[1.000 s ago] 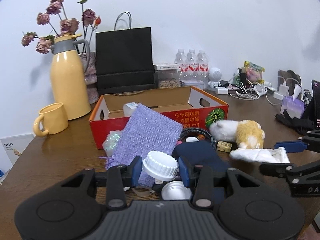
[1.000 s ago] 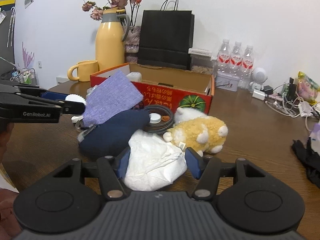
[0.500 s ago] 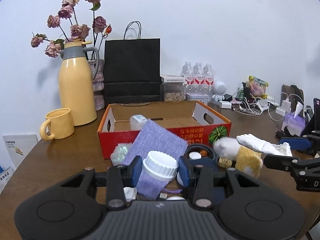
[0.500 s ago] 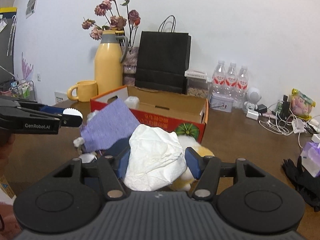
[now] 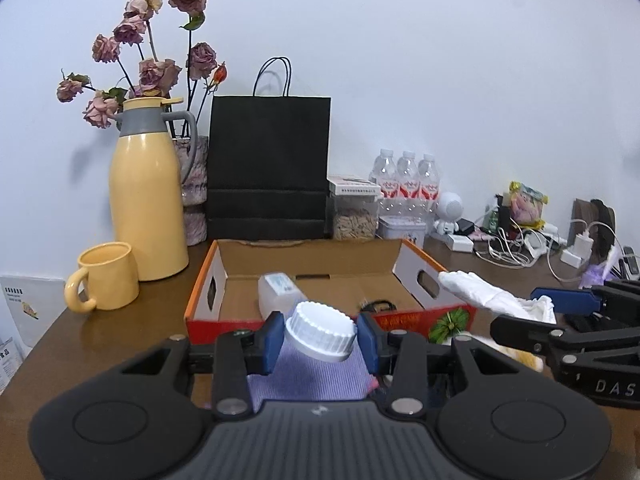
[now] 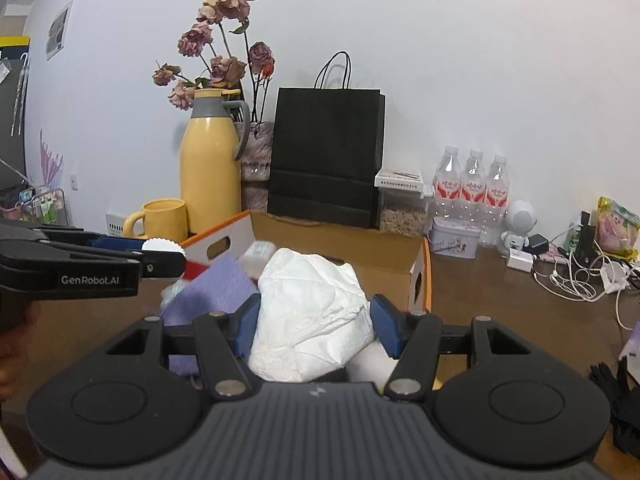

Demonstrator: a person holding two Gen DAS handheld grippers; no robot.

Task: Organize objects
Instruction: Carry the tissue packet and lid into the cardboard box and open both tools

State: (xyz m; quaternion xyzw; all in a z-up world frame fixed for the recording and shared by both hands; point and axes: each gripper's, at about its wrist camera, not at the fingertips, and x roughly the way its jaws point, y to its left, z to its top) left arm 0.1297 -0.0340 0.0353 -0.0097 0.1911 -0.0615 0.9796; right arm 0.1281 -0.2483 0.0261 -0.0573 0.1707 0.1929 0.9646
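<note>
My left gripper point(image 5: 320, 338) is shut on a white ribbed cap point(image 5: 321, 331), held in the air just in front of the red cardboard box point(image 5: 208, 292). Below the cap lies a purple cloth pouch point(image 5: 308, 376). My right gripper point(image 6: 313, 322) is shut on a crumpled white cloth point(image 6: 310, 312), lifted before the same box point(image 6: 420, 276). The box holds a small white bottle point(image 5: 276, 290). From the left wrist view the right gripper point(image 5: 560, 316) enters at the right with the white cloth point(image 5: 484, 294). From the right wrist view the left gripper point(image 6: 160, 252) carries the cap point(image 6: 164, 247) at the left.
A yellow jug point(image 5: 146, 196), a yellow mug point(image 5: 106, 276), a black paper bag point(image 5: 268, 168) and dried flowers stand behind the box. Water bottles point(image 5: 406, 188), a tin, chargers and cables point(image 5: 520, 248) crowd the back right. A black glove point(image 6: 616, 392) lies at the right edge.
Both grippers have risen and moved toward the box, carrying the cap and the white cloth up off the table. The pile of pouch, dark bag and plush toy has dropped low or out of sight.
</note>
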